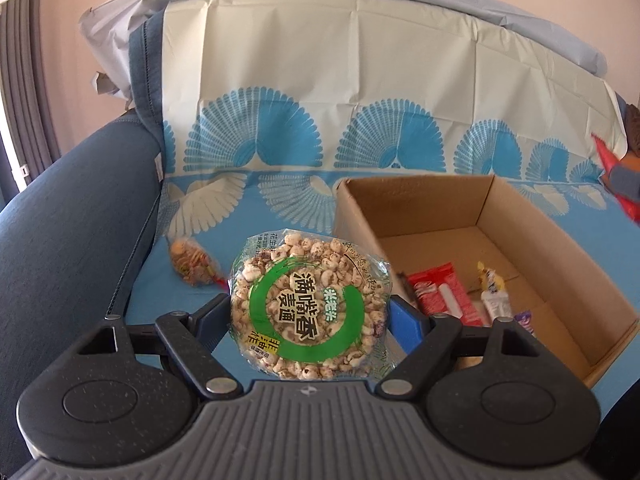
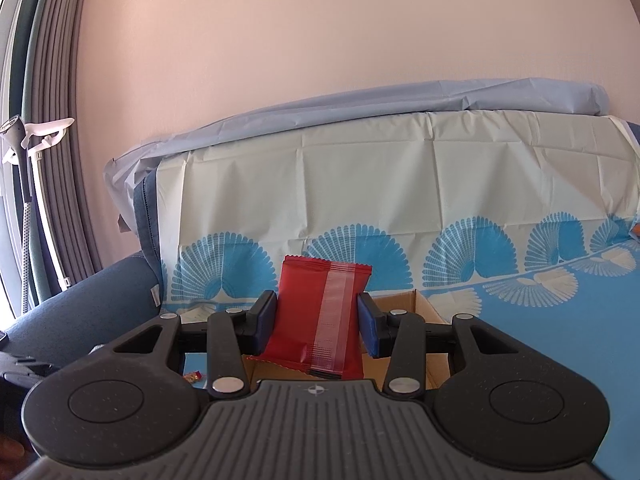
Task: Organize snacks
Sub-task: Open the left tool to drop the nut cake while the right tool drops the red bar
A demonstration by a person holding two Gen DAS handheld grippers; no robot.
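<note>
Left wrist: left hand-held gripper (image 1: 310,312) pinches puffed-grain pack (image 1: 308,308) over blue-patterned sofa cover (image 1: 280,216); right hand-held gripper (image 2: 318,320) pinches red packet (image 2: 320,316).

The puffed-grain pack (image 1: 308,304) is glossy clear plastic; the box (image 1: 532,240) is matt cardboard; the red packet (image 2: 320,320) is shiny foil.

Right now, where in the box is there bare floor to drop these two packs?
The cardboard box has bare floor along its back wall and right side. Its near-left corner is crowded: red packet, white-yellow candy, purple wrapper. Left gripper holds the puffed-grain pack.
</note>
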